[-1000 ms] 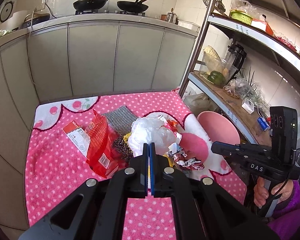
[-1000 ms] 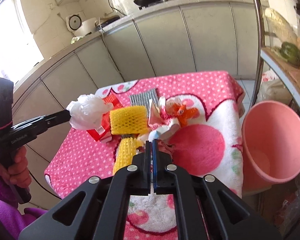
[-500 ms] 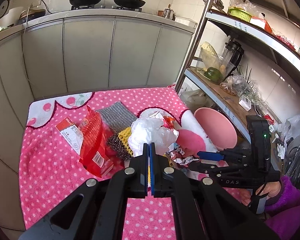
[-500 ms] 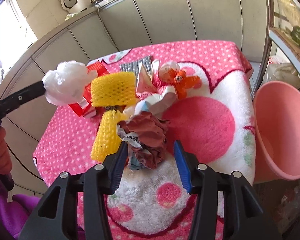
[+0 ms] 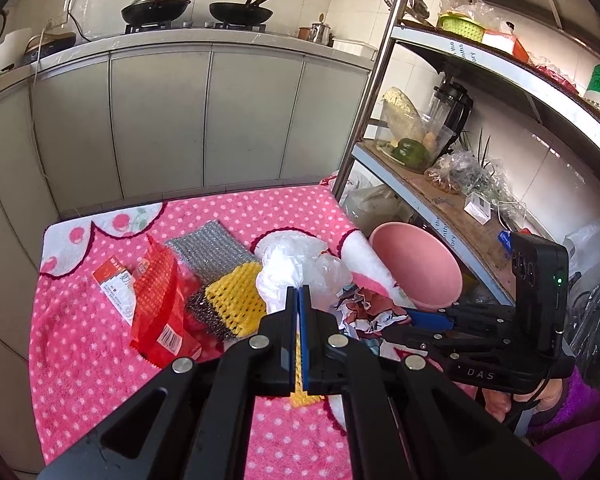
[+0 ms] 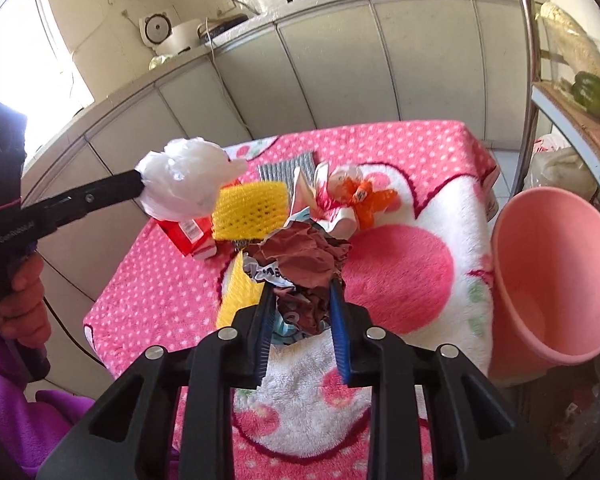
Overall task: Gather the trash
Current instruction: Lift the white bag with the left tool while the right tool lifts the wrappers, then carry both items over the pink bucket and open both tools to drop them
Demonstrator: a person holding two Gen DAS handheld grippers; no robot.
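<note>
Between the blue pads of the right tool [image 6: 302, 300], near the front of the pink dotted table [image 6: 164, 280], sits a crumpled brown wrapper [image 6: 300, 256]; the jaws are closing on it, the pads at its flanks though not yet plainly pinching, and it still rests on the cloth. To the left and raised off the table, the left tool [image 5: 298, 300] has its jaws together, clamped on a bunched white plastic bag [image 5: 296, 264], which hangs clear of the heap. The step in hand looks like a two-handed pickup: one piece already lifted, the second being seized. Next, I judge, the wrapper must be gripped firmly, lifted, and both pieces carried right to the pink bin [image 6: 548, 280], which stands beside the table's right edge with its mouth tilted toward the table. Crushed paper may spring or slip, so a full squeeze before lifting seems wise. Around the wrapper lie yellow foam netting [image 6: 250, 210] just behind and left, a red packet [image 5: 156, 308] farther left, a grey scouring cloth [image 5: 208, 252] at the far side, and an orange scrap [image 6: 370, 198] behind right. The netting touches the wrapper and could drag along with it; a steel shelf post [image 6: 526, 60] rises close behind the bin.
</note>
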